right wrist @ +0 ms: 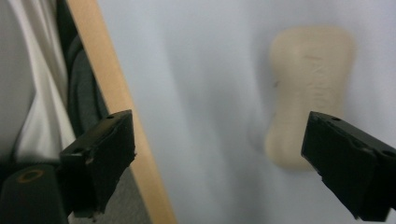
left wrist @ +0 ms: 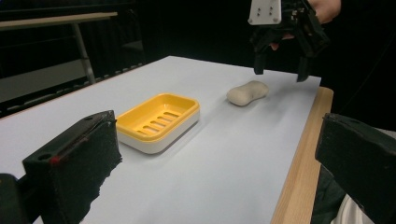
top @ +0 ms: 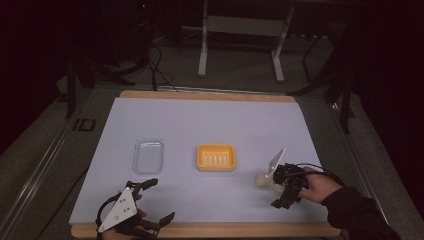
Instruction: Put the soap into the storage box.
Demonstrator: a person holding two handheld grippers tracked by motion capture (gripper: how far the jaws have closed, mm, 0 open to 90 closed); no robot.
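White sheeting covers the table (top: 210,125), which is edged in pale wood and set in a dark room. At the centre a yellow soap dish (top: 216,157) stands empty, its slotted floor bare; a clear plastic lid (top: 148,155) lies well apart at its nine o'clock. The soap bar (top: 263,179), cream and waisted, rests on the sheet at about four o'clock from the dish, near the front edge. Directly above it the right gripper (left wrist: 279,73) is held, jaws spread wide and pointing down, nothing pinched between them; in its own view the bar (right wrist: 308,93) is seen beyond the jaws, untouched. The left gripper (top: 155,200) is parked at seven o'clock by the near edge, jaws apart and empty. By this showing, the work is judged barely begun: grasping, carrying and setting the bar into the dish are all left.
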